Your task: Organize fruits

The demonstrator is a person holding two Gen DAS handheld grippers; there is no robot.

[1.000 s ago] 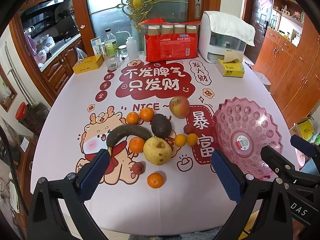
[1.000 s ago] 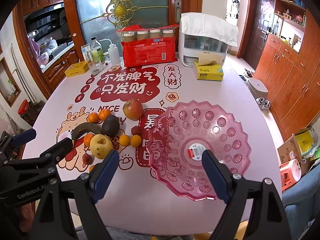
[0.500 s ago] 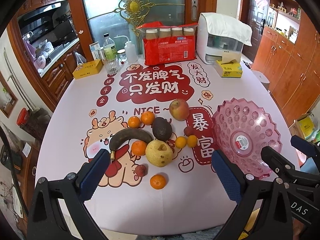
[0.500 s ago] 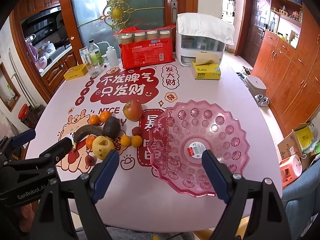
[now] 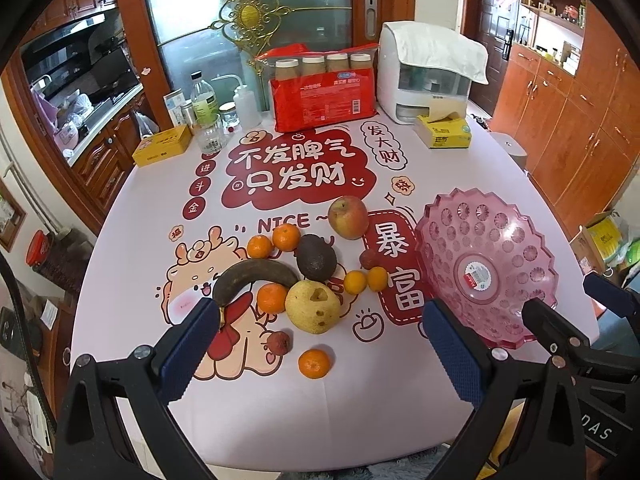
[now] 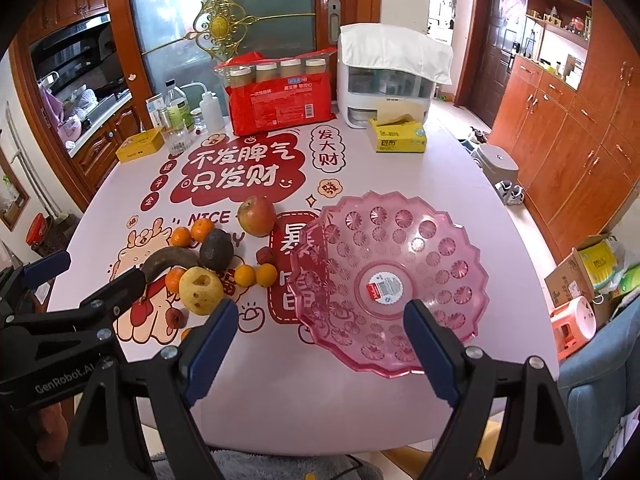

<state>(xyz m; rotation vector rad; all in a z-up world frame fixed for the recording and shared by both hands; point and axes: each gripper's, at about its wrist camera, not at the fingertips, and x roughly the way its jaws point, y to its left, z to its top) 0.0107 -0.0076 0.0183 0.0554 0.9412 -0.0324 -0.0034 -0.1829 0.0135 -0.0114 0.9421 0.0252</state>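
I have eased both rigs forward over the last second; left gripper and right gripper spread, empty; fruit, seemingly untouched, clusters beside the bare pink bowl; sorting unstarted.

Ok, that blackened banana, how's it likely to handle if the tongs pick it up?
The banana is nearly black all over, so it is probably overripe, soft and easily squashed. Its long curve suggests it could sag or swing if pinched near one end. It lies against a mandarin, which may roll when the banana is lifted.
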